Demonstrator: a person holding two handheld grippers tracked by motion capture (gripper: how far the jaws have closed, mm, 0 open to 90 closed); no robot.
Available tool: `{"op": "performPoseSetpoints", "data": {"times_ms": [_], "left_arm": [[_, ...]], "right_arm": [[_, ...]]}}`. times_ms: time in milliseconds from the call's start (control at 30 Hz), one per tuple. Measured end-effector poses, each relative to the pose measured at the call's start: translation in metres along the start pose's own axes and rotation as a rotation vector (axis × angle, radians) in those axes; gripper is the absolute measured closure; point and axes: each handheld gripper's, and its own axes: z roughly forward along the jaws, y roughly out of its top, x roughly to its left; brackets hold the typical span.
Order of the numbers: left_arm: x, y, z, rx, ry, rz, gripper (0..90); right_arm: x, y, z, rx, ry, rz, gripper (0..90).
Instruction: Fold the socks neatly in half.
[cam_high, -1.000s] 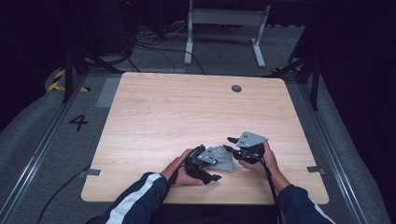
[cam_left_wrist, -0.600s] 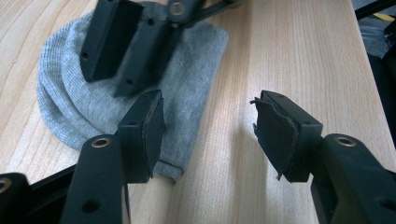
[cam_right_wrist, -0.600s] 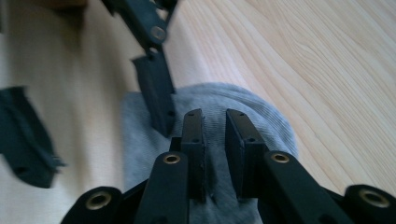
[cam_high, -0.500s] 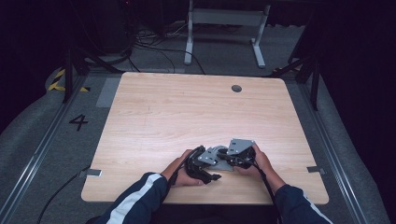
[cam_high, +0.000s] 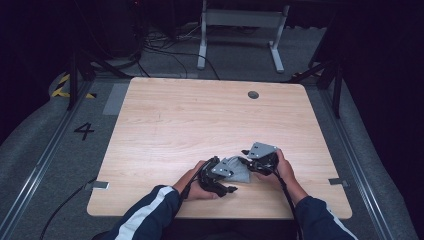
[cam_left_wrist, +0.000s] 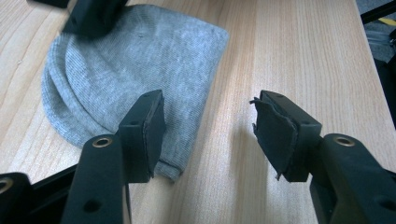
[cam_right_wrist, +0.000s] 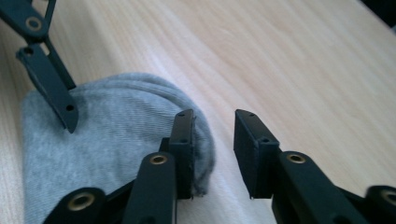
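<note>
a wooden table (cam_high: 200, 125) bears a folded grey sock (cam_high: 239, 169) near its front edge. the left gripper (cam_left_wrist: 208, 128) stands spread at the sock's edge; the right gripper (cam_right_wrist: 214, 149), jaws just opening, gapes empty beside the sock's other end.

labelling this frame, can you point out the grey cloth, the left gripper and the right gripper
grey cloth (cam_left_wrist: 126, 70), left gripper view, middle of the knit fabric
left gripper (cam_left_wrist: 208, 133), left gripper view, midway between its open fingertips
right gripper (cam_right_wrist: 214, 151), right gripper view, midway between its fingertips, beside the cloth's edge
</note>
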Motion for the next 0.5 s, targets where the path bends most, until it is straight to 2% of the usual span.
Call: {"op": "performPoseSetpoints", "data": {"times_ms": [67,167,200,267,367,500], "left_arm": [[0.000,0.000,0.000,0.001,0.000,-0.003,43.5],[0.000,0.000,0.000,-0.002,0.002,-0.001,43.5],[0.000,-0.001,0.000,-0.002,0.002,-0.004,43.5],[0.000,0.000,0.000,-0.002,0.003,-0.001,43.5],[0.000,0.000,0.000,-0.002,0.003,-0.001,43.5],[0.000,-0.001,0.000,-0.004,0.003,-0.004,43.5]], "right_arm": [[-0.002,0.001,-0.008,-0.027,0.027,0.017,67.7],[-0.001,0.002,-0.019,-0.060,0.095,-0.007,71.2],[0.000,0.002,-0.021,-0.062,0.131,-0.017,72.5],[0.005,0.001,-0.020,-0.047,0.166,-0.045,75.3],[0.012,-0.001,-0.012,0.008,0.170,-0.087,76.0],[0.003,-0.009,-0.008,0.008,0.173,-0.034,74.4]]}}
